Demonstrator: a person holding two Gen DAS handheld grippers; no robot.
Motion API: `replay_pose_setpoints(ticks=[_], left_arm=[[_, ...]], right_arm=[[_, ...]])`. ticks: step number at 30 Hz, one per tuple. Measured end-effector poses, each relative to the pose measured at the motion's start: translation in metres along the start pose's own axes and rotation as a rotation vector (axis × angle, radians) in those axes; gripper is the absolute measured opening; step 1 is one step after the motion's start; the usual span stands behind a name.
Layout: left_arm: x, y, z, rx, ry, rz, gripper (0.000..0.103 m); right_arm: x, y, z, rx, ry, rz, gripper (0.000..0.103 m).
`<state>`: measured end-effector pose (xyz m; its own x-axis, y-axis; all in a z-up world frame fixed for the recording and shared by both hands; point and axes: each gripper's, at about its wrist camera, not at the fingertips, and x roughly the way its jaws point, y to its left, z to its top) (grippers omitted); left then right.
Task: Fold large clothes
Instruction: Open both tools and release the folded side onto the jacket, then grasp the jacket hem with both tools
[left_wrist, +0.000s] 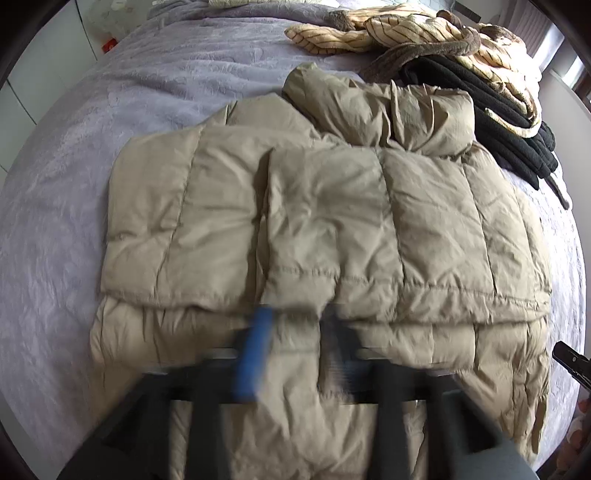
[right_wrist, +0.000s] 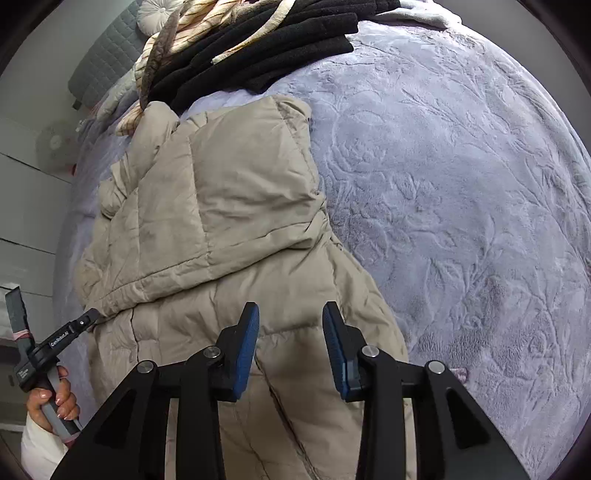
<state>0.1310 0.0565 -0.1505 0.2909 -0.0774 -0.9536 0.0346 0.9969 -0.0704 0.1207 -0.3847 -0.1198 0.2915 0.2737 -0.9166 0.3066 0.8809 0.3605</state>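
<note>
Lying partly folded on the bed (right_wrist: 461, 184), the puffer jacket (left_wrist: 325, 221) is flanked by a clothes pile (left_wrist: 461, 55). The right gripper (right_wrist: 290, 350) fingers are spread wide, empty. The left gripper (left_wrist: 295, 354) is blurred; its state cannot be told. Trapped air could spring the fold open.

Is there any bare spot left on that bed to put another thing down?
Yes. The purple blanket lies bare to the right of the beige puffer jacket, and again on the jacket's left. It is crowded at the far end, where black and striped clothes pile against the jacket.
</note>
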Motion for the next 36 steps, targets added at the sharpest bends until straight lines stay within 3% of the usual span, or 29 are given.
replay_pose_setpoints(ticks=[1, 6, 9, 13, 15, 17, 20, 22, 30, 36], left_arm=[[-0.005, -0.001, -0.005, -0.005, -0.016, 0.009, 0.097], [-0.023, -0.007, -0.033, 0.014, -0.002, 0.021, 0.099], [-0.034, -0.008, -0.05, 0.032, 0.004, 0.042, 0.099], [-0.044, -0.005, -0.069, 0.059, 0.004, 0.076, 0.103], [-0.051, -0.001, -0.081, 0.067, 0.013, 0.076, 0.103], [-0.055, 0.006, -0.09, 0.064, 0.025, 0.063, 0.103], [-0.061, 0.016, -0.102, 0.069, 0.04, 0.047, 0.103], [-0.064, 0.022, -0.108, 0.076, 0.044, 0.046, 0.103], [-0.076, 0.052, -0.137, 0.122, 0.057, 0.025, 0.103], [-0.084, 0.071, -0.16, 0.124, 0.096, -0.014, 0.103]], right_arm=[[-0.002, 0.002, -0.003, -0.01, 0.006, 0.005, 0.044], [-0.008, 0.011, -0.02, -0.042, 0.038, 0.017, 0.049], [-0.012, 0.013, -0.031, -0.042, 0.057, 0.032, 0.058], [-0.022, 0.02, -0.045, -0.042, 0.06, 0.058, 0.083], [-0.026, 0.024, -0.053, -0.034, 0.053, 0.054, 0.083], [-0.03, 0.027, -0.062, -0.022, 0.042, 0.047, 0.093], [-0.038, 0.032, -0.078, 0.003, 0.012, 0.034, 0.095], [-0.041, 0.038, -0.091, 0.013, 0.001, 0.028, 0.103], [-0.053, 0.056, -0.146, 0.107, -0.034, 0.021, 0.103], [-0.051, 0.056, -0.17, 0.138, 0.05, 0.006, 0.103]])
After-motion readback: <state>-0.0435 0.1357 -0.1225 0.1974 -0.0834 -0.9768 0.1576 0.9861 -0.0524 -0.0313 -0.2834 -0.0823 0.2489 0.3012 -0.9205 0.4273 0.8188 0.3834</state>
